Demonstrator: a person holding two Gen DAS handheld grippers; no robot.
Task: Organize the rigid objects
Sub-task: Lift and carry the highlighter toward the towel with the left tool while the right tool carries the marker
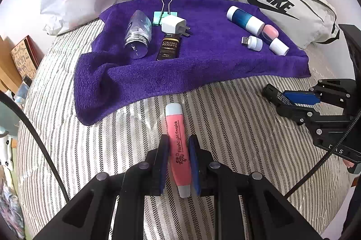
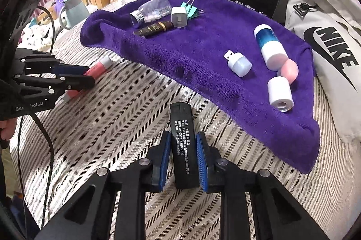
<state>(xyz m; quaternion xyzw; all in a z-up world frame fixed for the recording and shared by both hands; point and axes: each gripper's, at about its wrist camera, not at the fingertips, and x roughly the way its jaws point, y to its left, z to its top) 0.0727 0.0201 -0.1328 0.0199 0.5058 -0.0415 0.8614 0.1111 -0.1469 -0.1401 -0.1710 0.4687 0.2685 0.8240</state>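
Near the front edge of the purple towel (image 1: 203, 64), left gripper (image 1: 179, 163) clamps the pink flashlight (image 1: 178, 149); right gripper (image 2: 183, 161) pinches a black lighter (image 2: 182, 145). I'd carry both over level and set them in the towel's bare middle, clear of the bottles.

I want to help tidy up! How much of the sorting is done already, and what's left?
Seven small things already lie on the purple towel, in two groups: the clear bottle, charger and others on one side, the blue-and-white tube and USB light on the other. In hand: the left gripper holds the pink flashlight, the right gripper the black lighter. Both are over the striped bedspread, not yet placed.
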